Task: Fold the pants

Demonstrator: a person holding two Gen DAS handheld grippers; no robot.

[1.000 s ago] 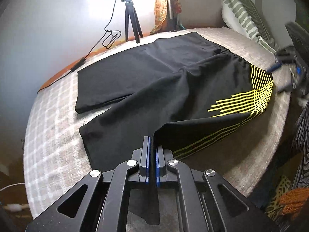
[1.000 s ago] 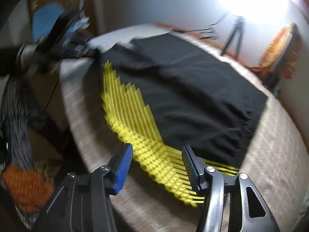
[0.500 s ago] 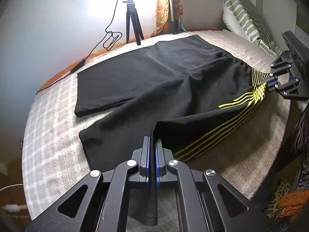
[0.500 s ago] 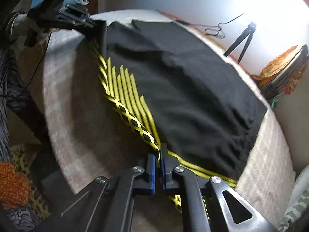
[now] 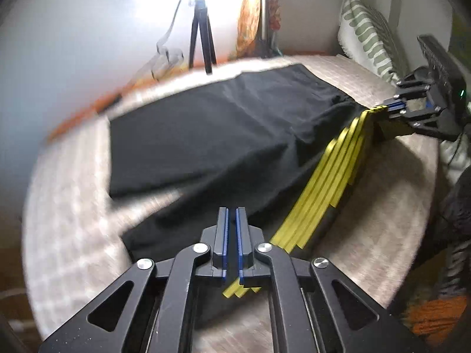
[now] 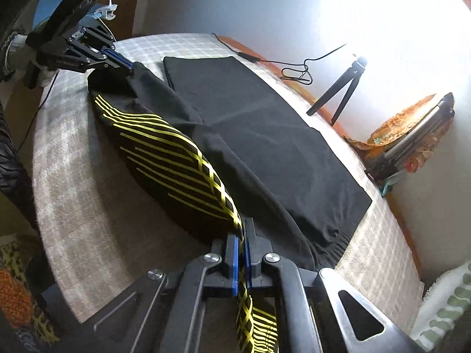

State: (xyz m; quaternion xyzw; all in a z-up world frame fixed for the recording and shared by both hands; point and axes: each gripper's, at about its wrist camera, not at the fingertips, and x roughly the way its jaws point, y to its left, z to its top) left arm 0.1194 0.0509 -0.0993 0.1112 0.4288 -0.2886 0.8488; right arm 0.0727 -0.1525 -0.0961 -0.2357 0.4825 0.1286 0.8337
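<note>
Black pants (image 5: pixel 206 135) with yellow stripes lie on a checked beige bed cover (image 5: pixel 73 206). My left gripper (image 5: pixel 231 210) has the near leg's hem between its pads; the jaws are opening slightly, with cloth still caught between them. In the right wrist view the left gripper (image 6: pixel 129 66) holds that hem up at the far left. My right gripper (image 6: pixel 243 223) is shut on the striped waistband corner of the pants (image 6: pixel 265 147), which is lifted off the bed cover (image 6: pixel 88 206). The right gripper (image 5: pixel 382 108) shows at the right edge of the left wrist view. The near leg hangs stretched between both grippers.
A small black tripod (image 5: pixel 201 35) (image 6: pixel 344 88) and a loose cable (image 6: pixel 294 67) stand at the bed's far edge by the wall. A green-striped pillow (image 5: pixel 368 35) leans at the far right. Orange patterned cloth and folded poles (image 6: pixel 412 129) sit in the corner.
The right gripper went from open above the striped corner to shut on it. Both grippers then lifted the near leg and carried it toward the far leg, turning the striped side up.
</note>
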